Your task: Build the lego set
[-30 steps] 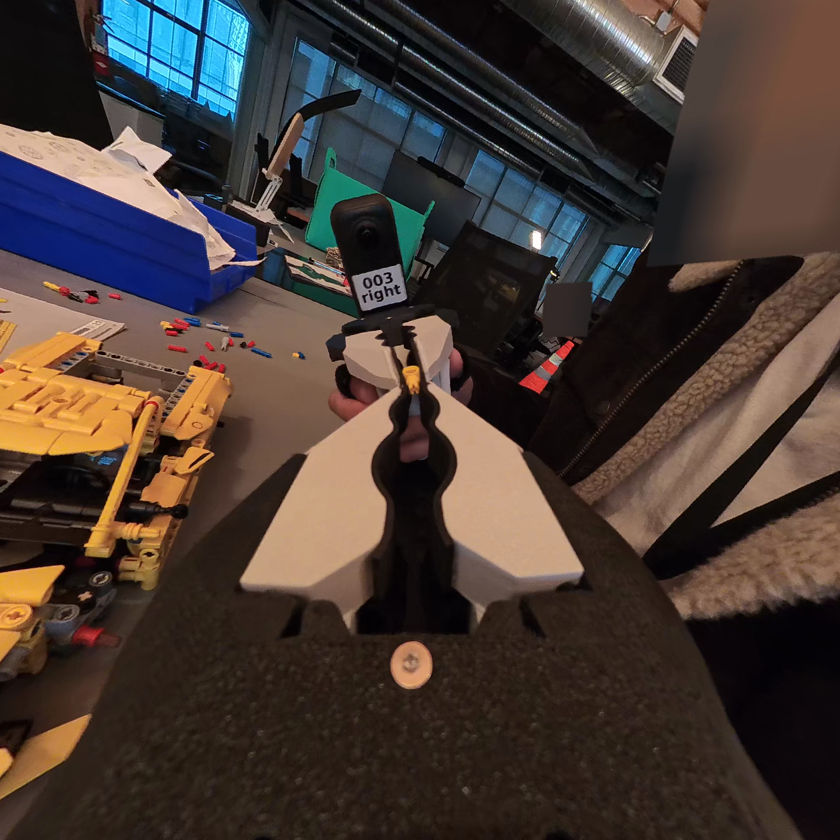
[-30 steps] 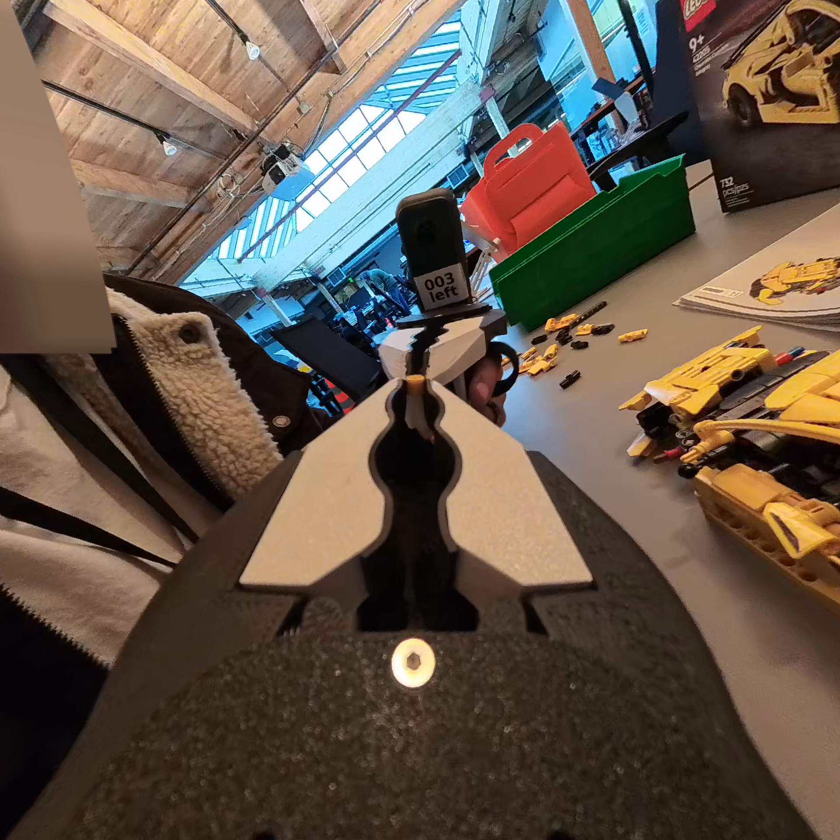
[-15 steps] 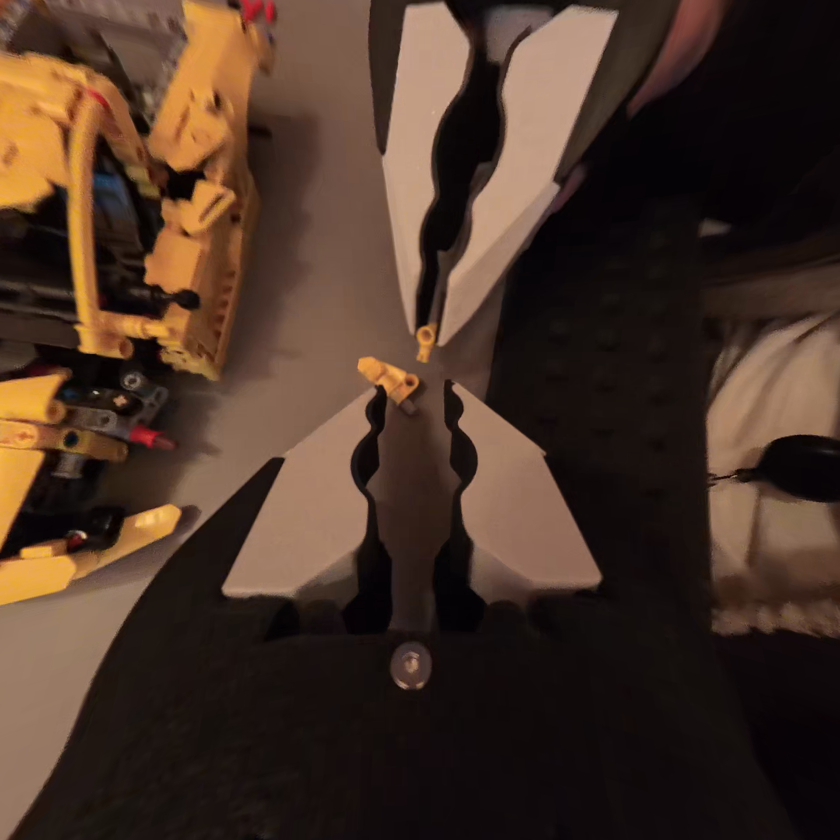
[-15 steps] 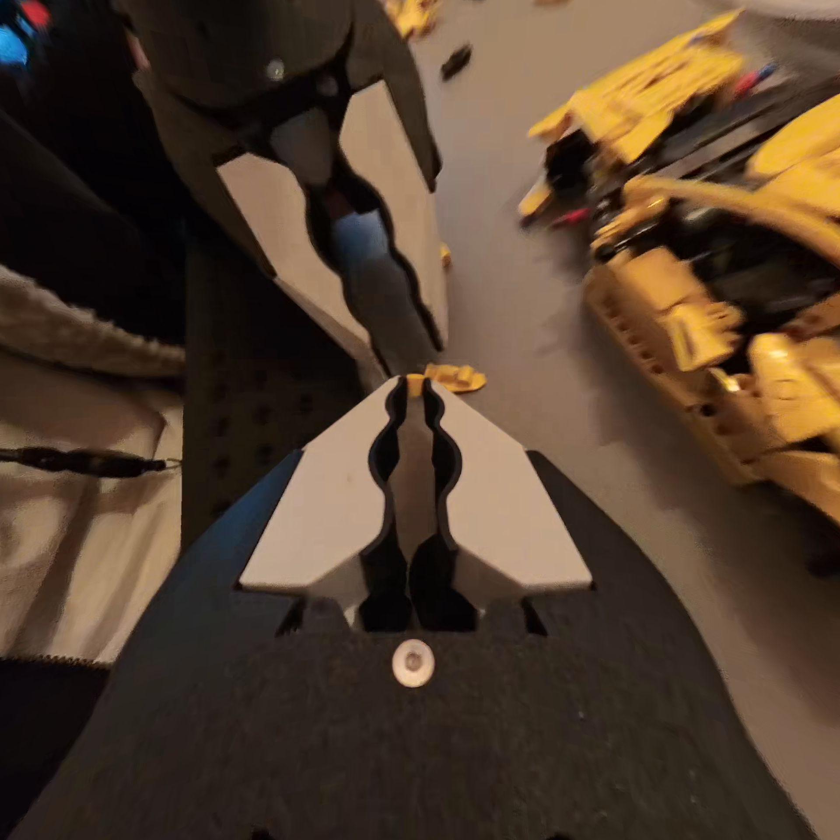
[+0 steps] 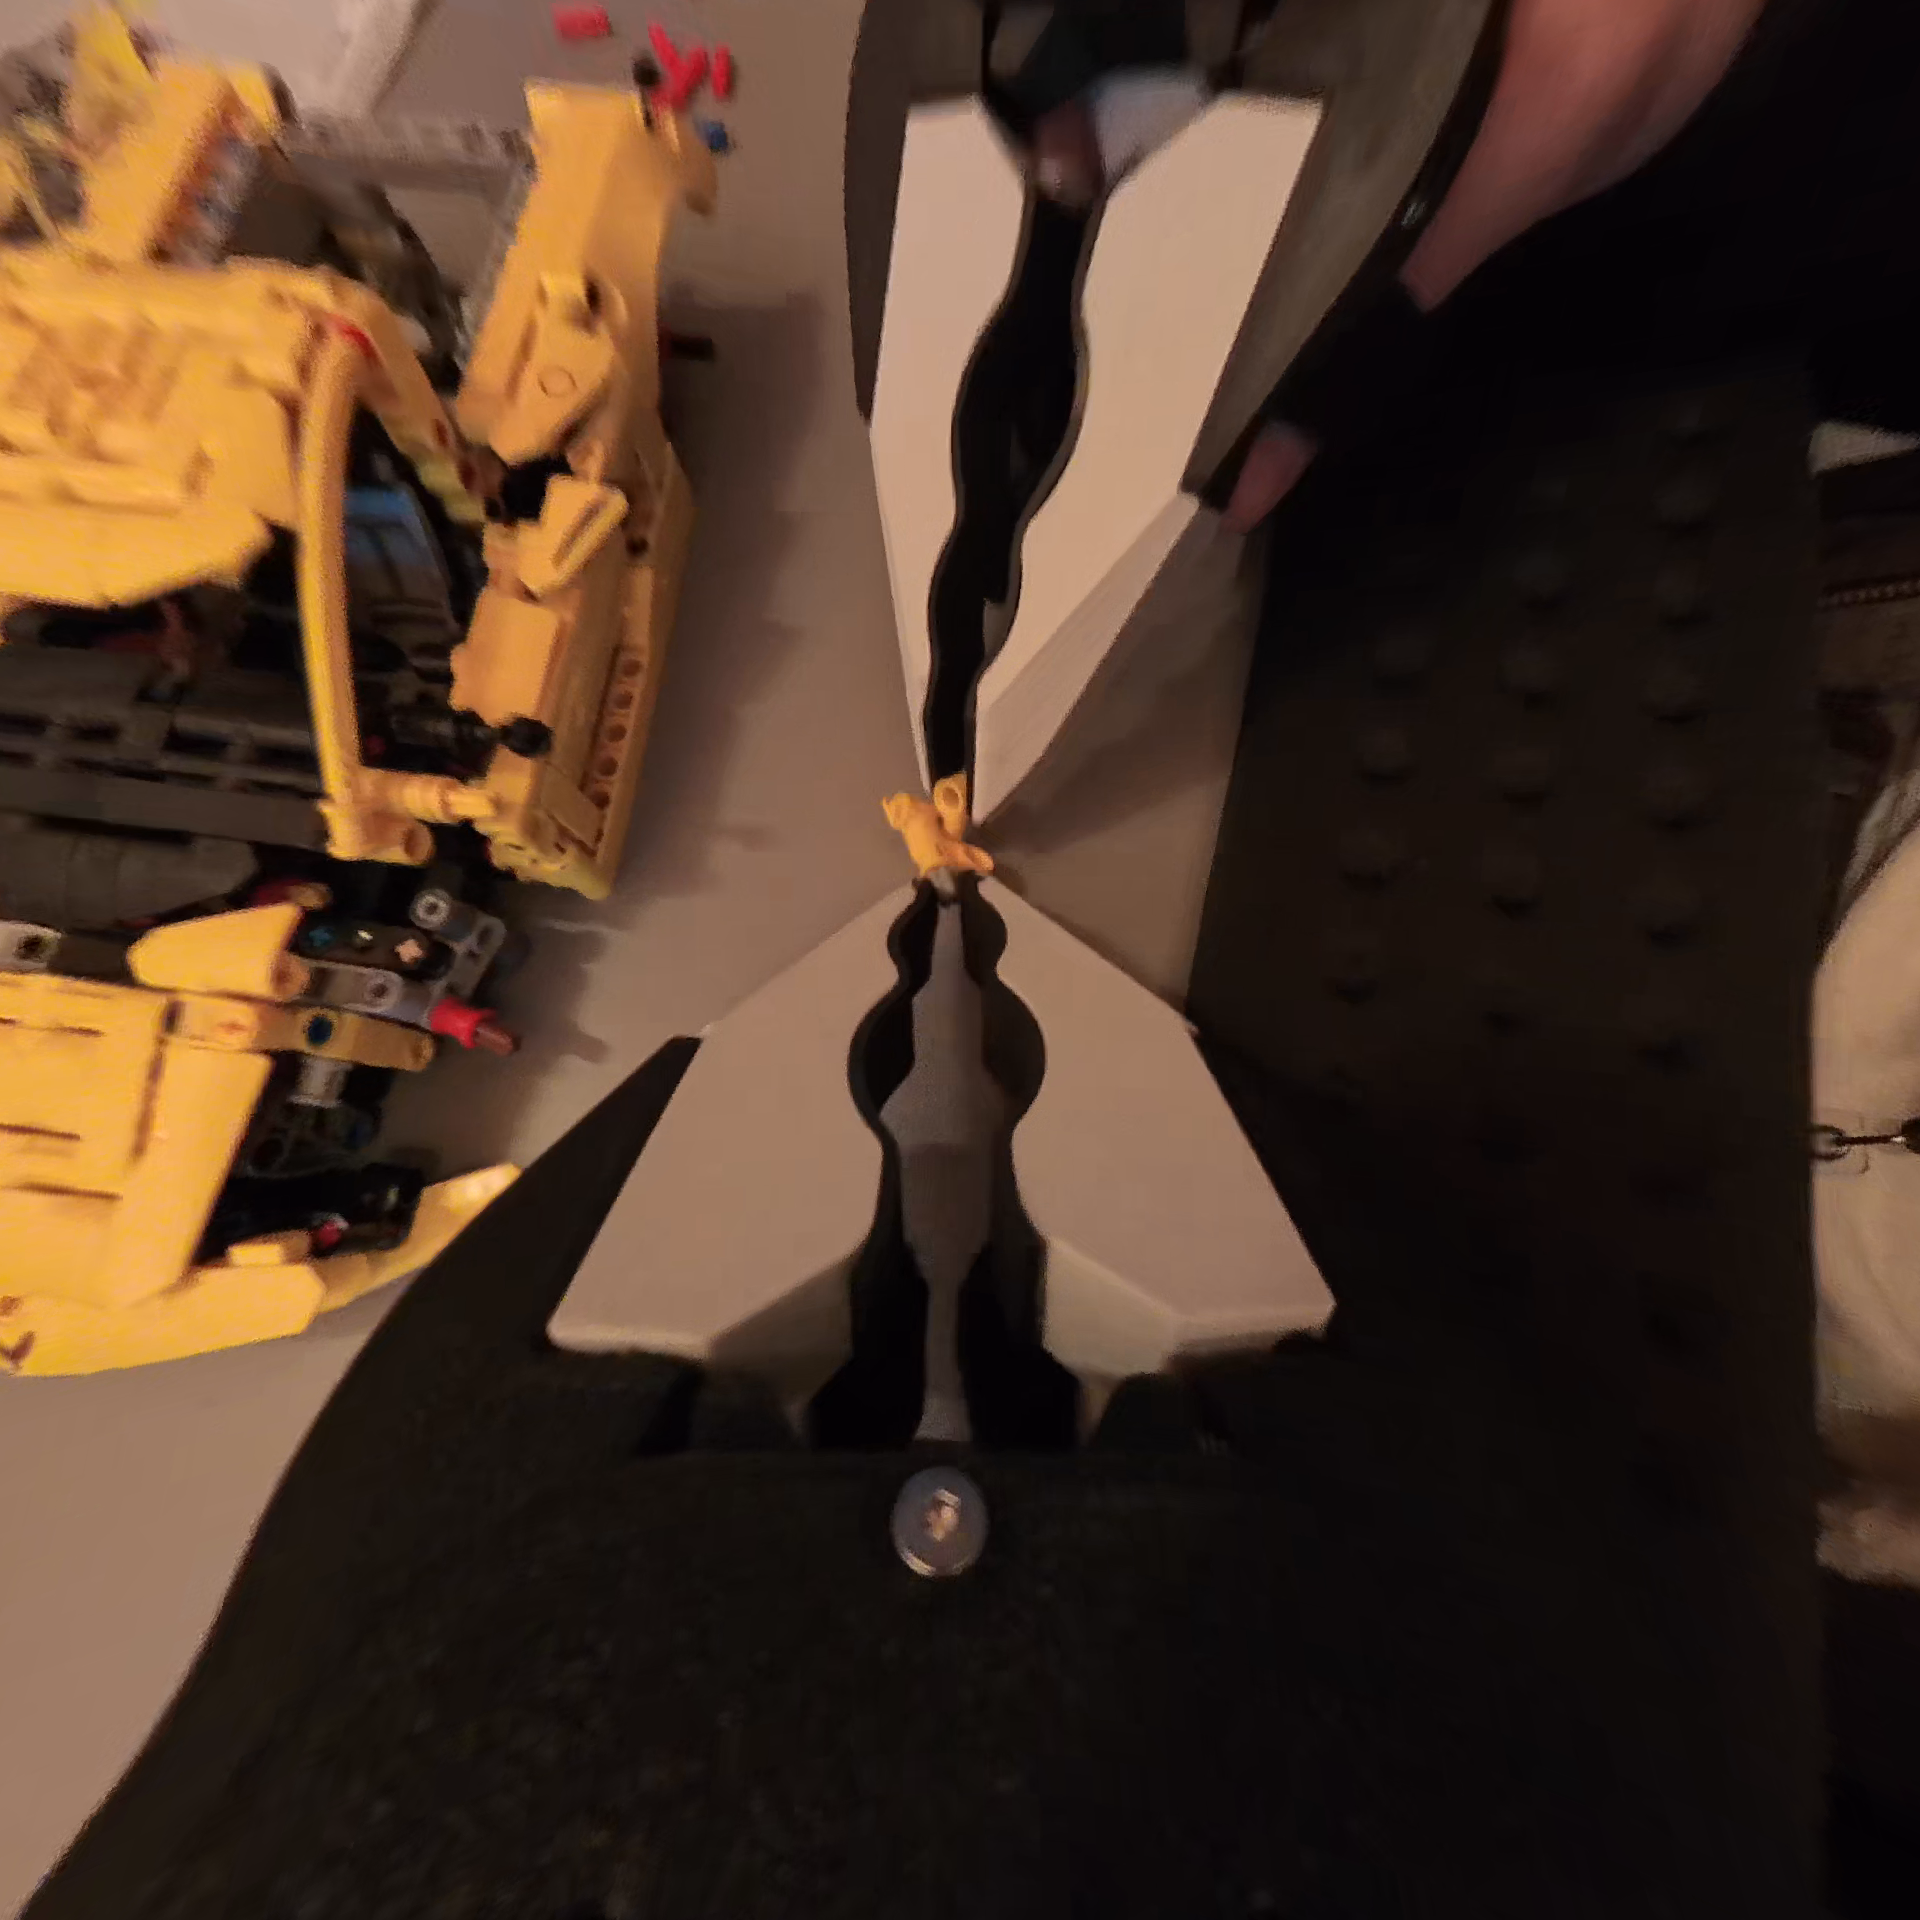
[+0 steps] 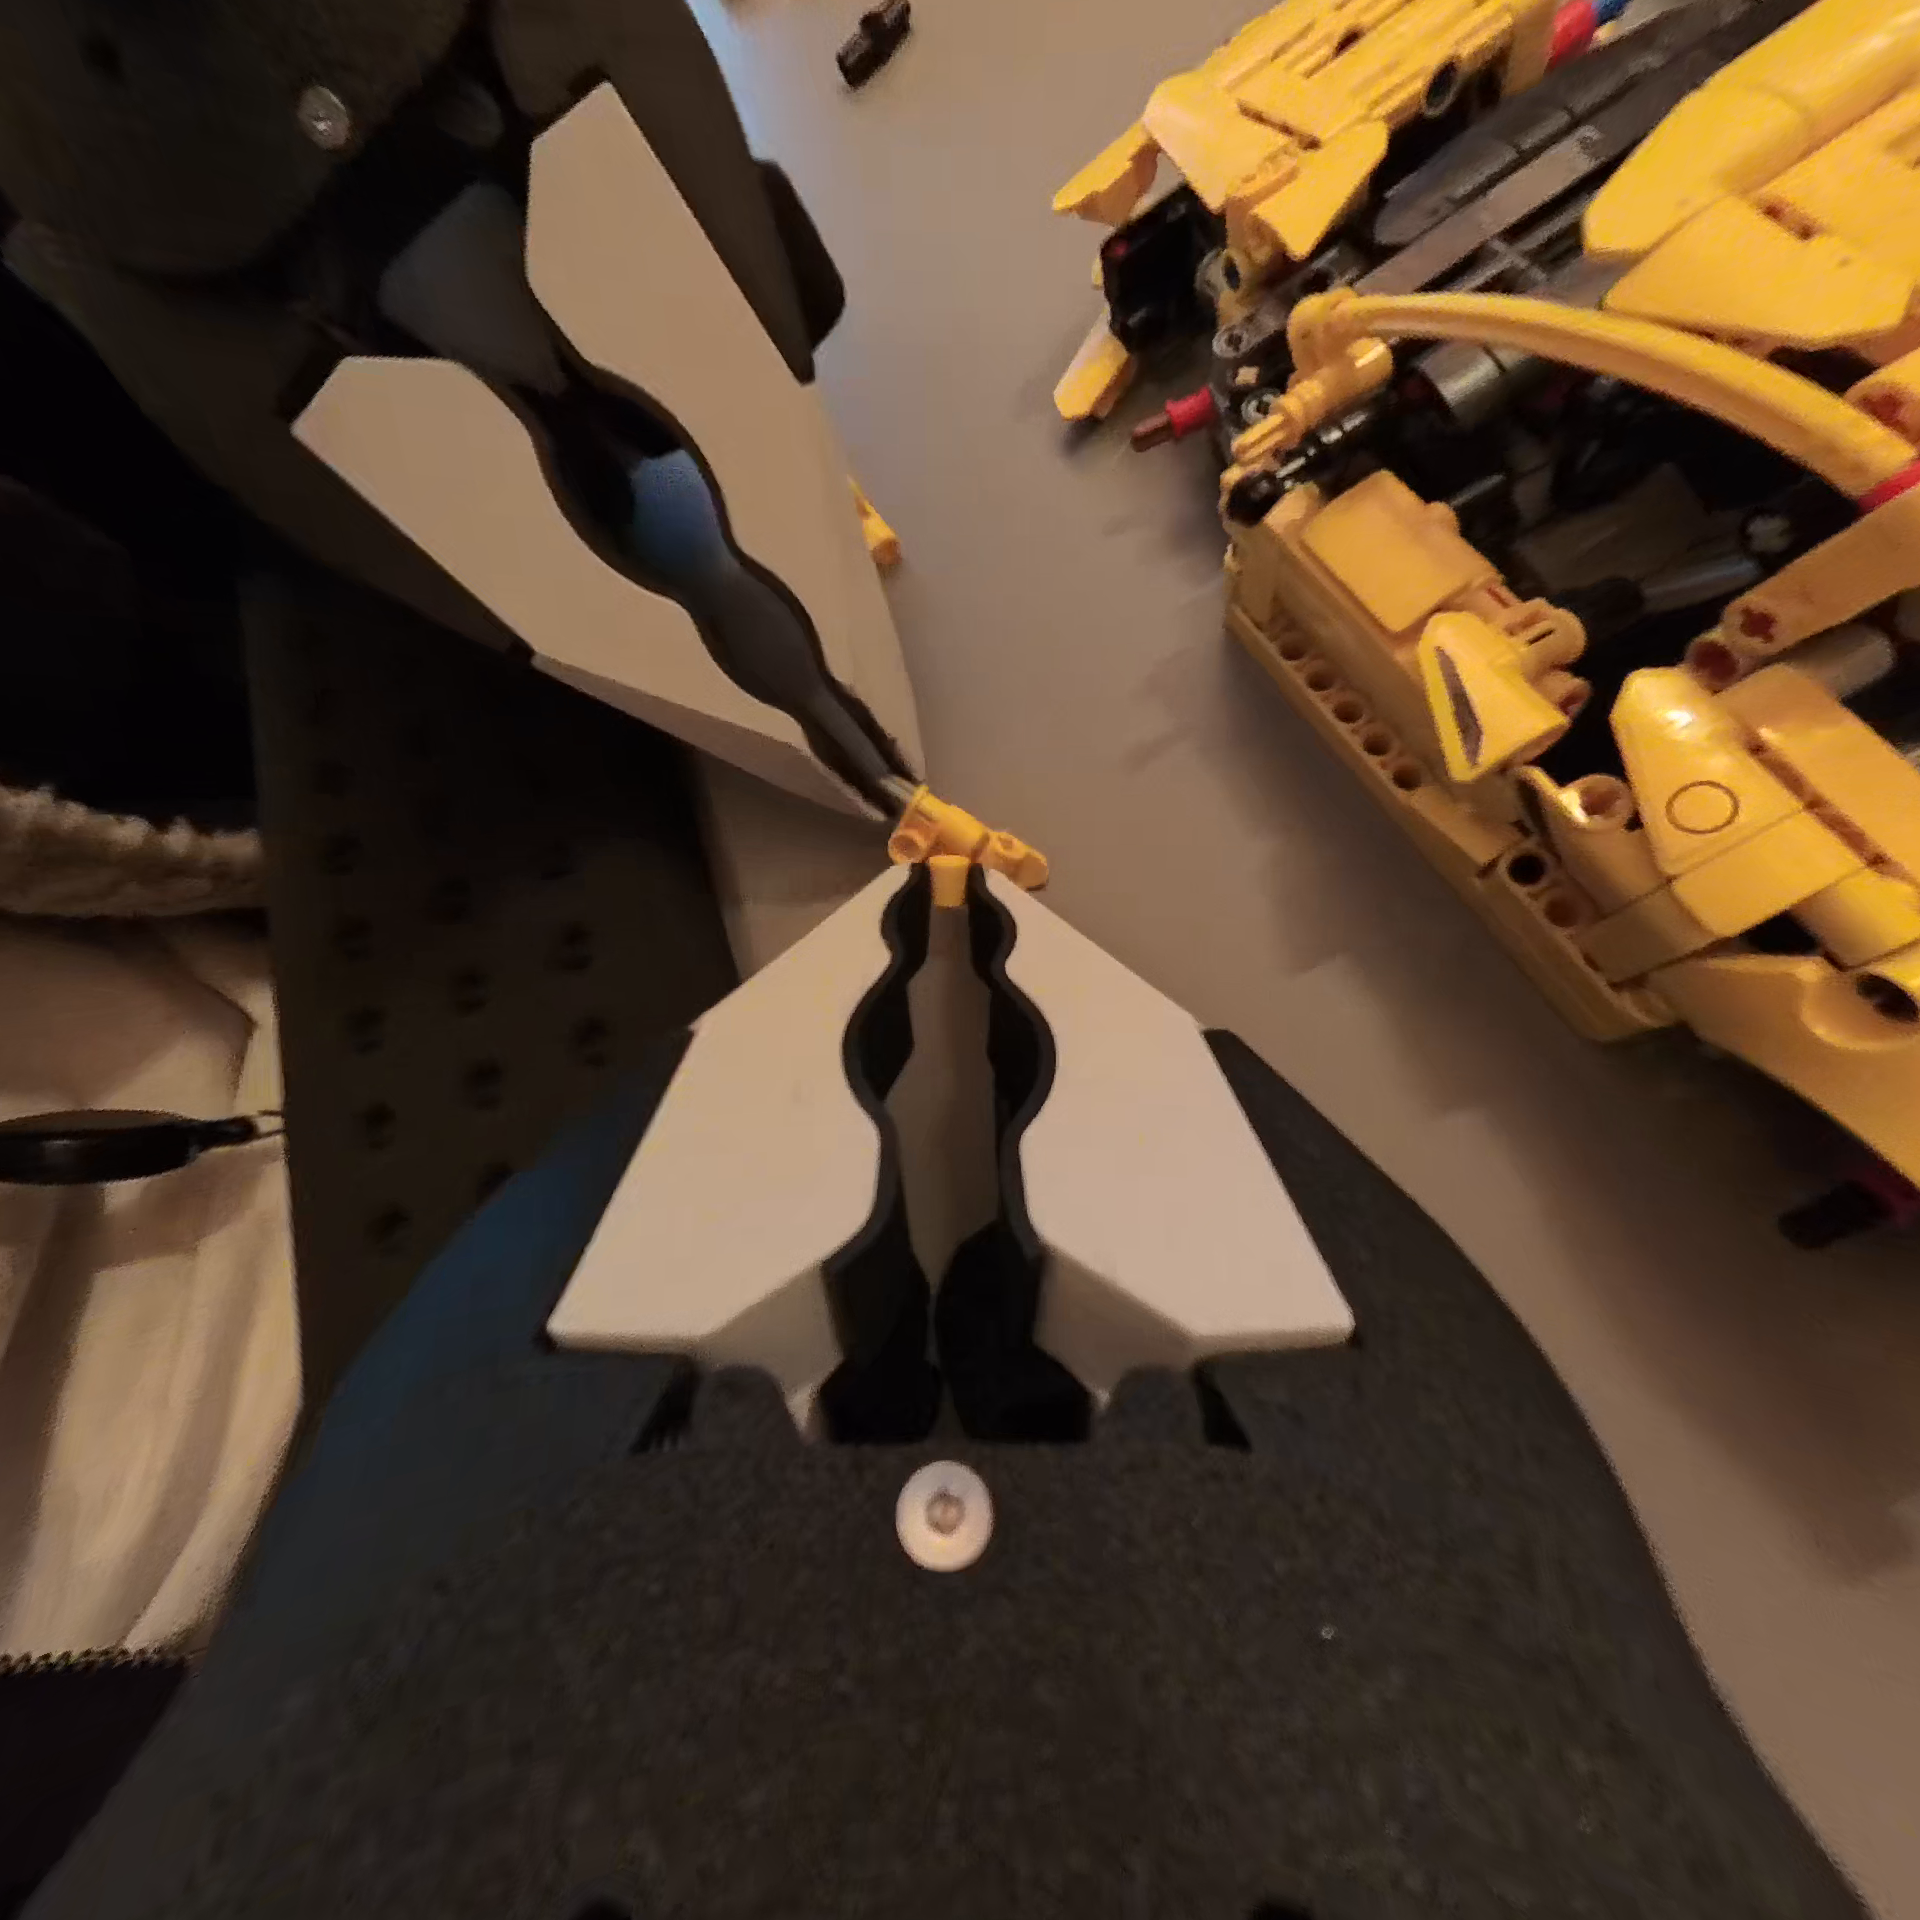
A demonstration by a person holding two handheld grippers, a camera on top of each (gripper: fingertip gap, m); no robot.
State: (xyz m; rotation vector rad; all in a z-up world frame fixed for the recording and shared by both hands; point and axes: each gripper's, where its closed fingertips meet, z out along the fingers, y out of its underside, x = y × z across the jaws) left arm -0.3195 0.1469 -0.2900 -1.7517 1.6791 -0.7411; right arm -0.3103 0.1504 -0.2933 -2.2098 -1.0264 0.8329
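Grey tabletop (image 6: pixel 997 436) underneath it all, bare in the middle, crowded off to the side. Biggest by far: the yellow lego car (image 6: pixel 1621 582), half built, parked well apart from the action, presumably kept clear so neither tool knocks it. Same car on the far left of the left wrist view (image 5: pixel 312 582), curved yellow hose arching over its dark chassis. Loose red and black pins near its flank, untouched.

Down to the tools. Left gripper (image 5: pixel 943 894) and right gripper (image 6: pixel 943 883) brought tip to tip just above the tabletop, noses almost meeting. Both pressed nearly together, only a sliver of gap at the tips. Held that close, most likely, because the parts are tiny and need lining up by eye.

Smallest of all: a yellow connector piece (image 6: pixel 961 836), pinched at one end by the left gripper, lying crosswise between the two noses. Below it a short yellow pin (image 6: pixel 945 871), nipped in the right gripper and pointing straight up into the connector. Touching or seated? Cannot tell from either view.

Looks like a mid-air join, pin into hole, before the sub-piece goes anywhere near the car. Slight misalignment likely to pop the pin loose.
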